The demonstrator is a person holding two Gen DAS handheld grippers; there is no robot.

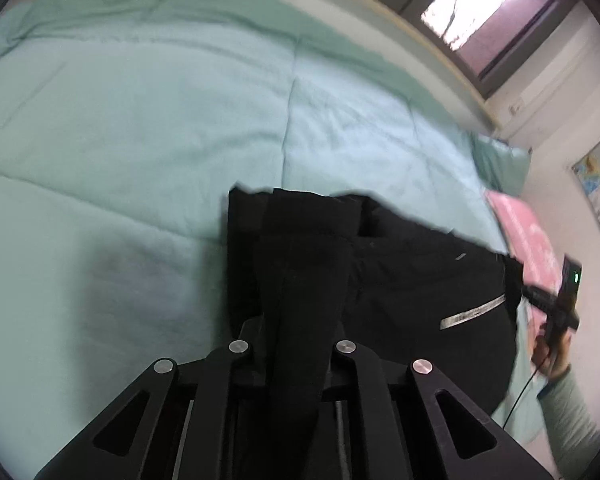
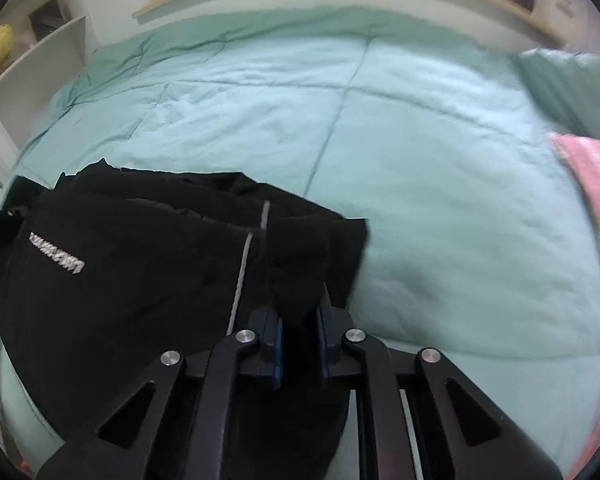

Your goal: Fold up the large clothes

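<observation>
So both grippers have cloth now. The left hand-held gripper (image 1: 300,320) is clamped on a bunched bit of the black jacket (image 1: 412,292), and the right hand-held gripper (image 2: 300,312) is pinching another fold of it between its blue pads. Both are closed tight on fabric, nothing loose in the jaws.

The jacket lies on the bed (image 1: 140,128), on the mint quilt. In the left view it fills the middle and runs out toward 3 o'clock, with a silver strip at about 4 o'clock. In the right view it spreads from centre toward 9 o'clock, with a silver logo (image 2: 56,258) and zip line showing. You can even spot the right gripper and the person's hand (image 1: 550,350) at 3 o'clock in the left view, gripping the far edge of the garment.

As for progress, I'd say early-to-middle. The jacket looks partly doubled over already, with layers stacked near the top edge, but it's still a wide lumpy shape, not a neat packet. My guess is the two grabbed spots get carried across for the next fold, then smoothing and at least one more fold after that. A pink blanket (image 2: 596,200) and a pillow (image 2: 564,88) sit off at 3 o'clock, well apart from it.
</observation>
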